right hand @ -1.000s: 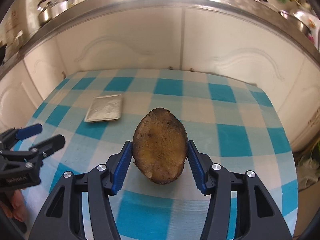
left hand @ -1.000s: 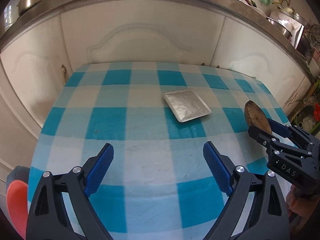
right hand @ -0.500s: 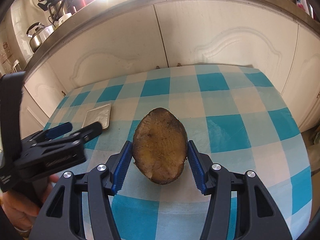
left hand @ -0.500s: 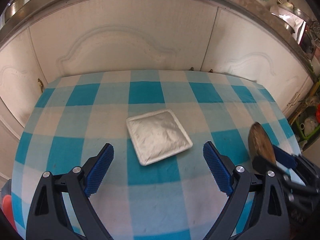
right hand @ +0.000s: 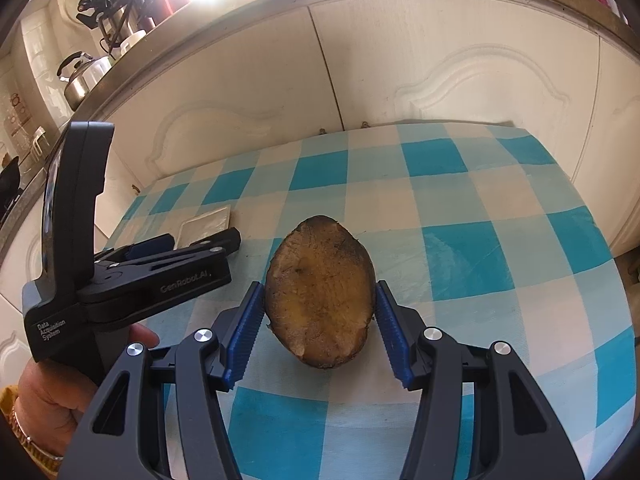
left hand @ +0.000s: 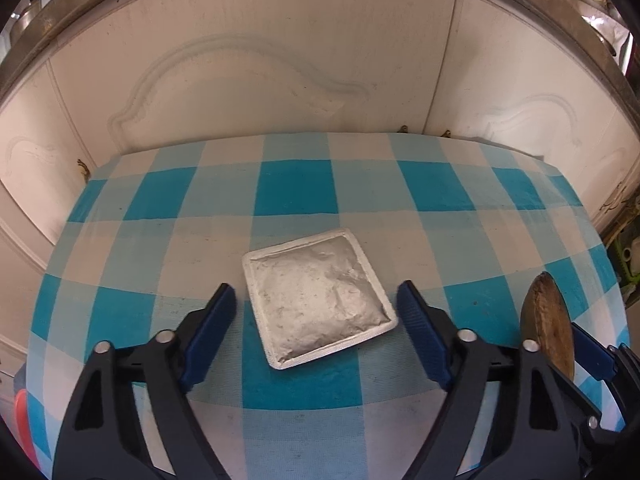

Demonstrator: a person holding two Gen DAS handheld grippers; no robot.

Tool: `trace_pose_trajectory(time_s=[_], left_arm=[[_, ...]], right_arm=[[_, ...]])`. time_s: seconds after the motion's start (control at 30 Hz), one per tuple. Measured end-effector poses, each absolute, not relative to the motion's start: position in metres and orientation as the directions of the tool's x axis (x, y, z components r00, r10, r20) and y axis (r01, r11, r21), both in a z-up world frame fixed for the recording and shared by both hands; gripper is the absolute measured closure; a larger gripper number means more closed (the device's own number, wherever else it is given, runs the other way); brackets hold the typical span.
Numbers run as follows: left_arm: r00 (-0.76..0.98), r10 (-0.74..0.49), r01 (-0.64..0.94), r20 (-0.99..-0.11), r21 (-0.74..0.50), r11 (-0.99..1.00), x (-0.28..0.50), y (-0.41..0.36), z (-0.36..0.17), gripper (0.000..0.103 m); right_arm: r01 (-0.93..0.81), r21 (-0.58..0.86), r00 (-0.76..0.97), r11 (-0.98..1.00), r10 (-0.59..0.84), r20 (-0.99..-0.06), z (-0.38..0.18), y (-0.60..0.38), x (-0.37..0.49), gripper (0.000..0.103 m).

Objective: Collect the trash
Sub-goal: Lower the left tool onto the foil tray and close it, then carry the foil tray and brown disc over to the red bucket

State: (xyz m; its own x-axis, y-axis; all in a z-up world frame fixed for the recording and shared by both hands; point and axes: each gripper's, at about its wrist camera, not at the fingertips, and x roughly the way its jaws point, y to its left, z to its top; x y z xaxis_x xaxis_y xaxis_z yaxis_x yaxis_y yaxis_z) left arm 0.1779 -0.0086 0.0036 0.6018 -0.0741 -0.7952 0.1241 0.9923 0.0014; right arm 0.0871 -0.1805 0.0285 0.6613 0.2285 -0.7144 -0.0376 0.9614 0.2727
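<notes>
A flat silver foil packet [left hand: 316,300] lies on the blue-and-white checked tablecloth [left hand: 296,188]. My left gripper [left hand: 314,292] points down at it with a blue pad on each side. The jaws are closing, and a gap remains between each pad and the packet. My right gripper [right hand: 319,290] is shut on a brown, rotten potato half [right hand: 320,292] held just above the cloth, cut face toward the camera. In the left wrist view the potato half [left hand: 546,328] shows edge-on at the right. In the right wrist view the left gripper [right hand: 200,240] and the packet [right hand: 206,226] are at the left.
White cabinet doors [left hand: 256,80] rise right behind the table under a steel counter edge. A kettle [right hand: 80,76] and other kitchenware stand on the counter. Something orange-red [left hand: 20,420] sits beyond the table's near left edge. A hand [right hand: 52,392] holds the left gripper's handle.
The left gripper moved forward until the foil packet lay between its jaws, and the jaws have narrowed. The right gripper rolled a little at first, then kept still with the potato half.
</notes>
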Motion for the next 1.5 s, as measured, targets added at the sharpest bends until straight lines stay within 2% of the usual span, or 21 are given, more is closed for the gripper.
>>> trace_pose_trajectory(time_s=[0.07,0.27,0.57,0.9,1.5], left_arm=[[0.606,-0.06,0.116,-0.793,0.014,0.993,0.178,-0.007,0.004,0.034],[0.609,-0.062,0.12,-0.791,0.014,0.993,0.176,-0.005,0.005,0.037],[0.623,-0.064,0.122,-0.779,0.017,0.992,0.164,0.001,0.008,0.038],[0.685,-0.02,0.109,-0.729,0.075,0.991,0.133,0.014,0.031,0.038],[0.723,0.054,0.03,-0.689,0.109,0.994,0.067,0.087,0.056,0.038]], right_arm=[[-0.042,0.274,0.66,0.961,0.232,-0.715,0.028,-0.179,0.087,0.046],[-0.048,0.28,0.661,0.959,0.241,-0.711,0.028,-0.179,0.088,0.046],[-0.055,0.299,0.66,0.953,0.26,-0.705,0.027,-0.18,0.088,0.046],[-0.092,0.331,0.654,0.939,0.307,-0.692,0.027,-0.174,0.085,0.046],[-0.153,0.326,0.64,0.933,0.344,-0.687,0.034,-0.134,0.065,0.046]])
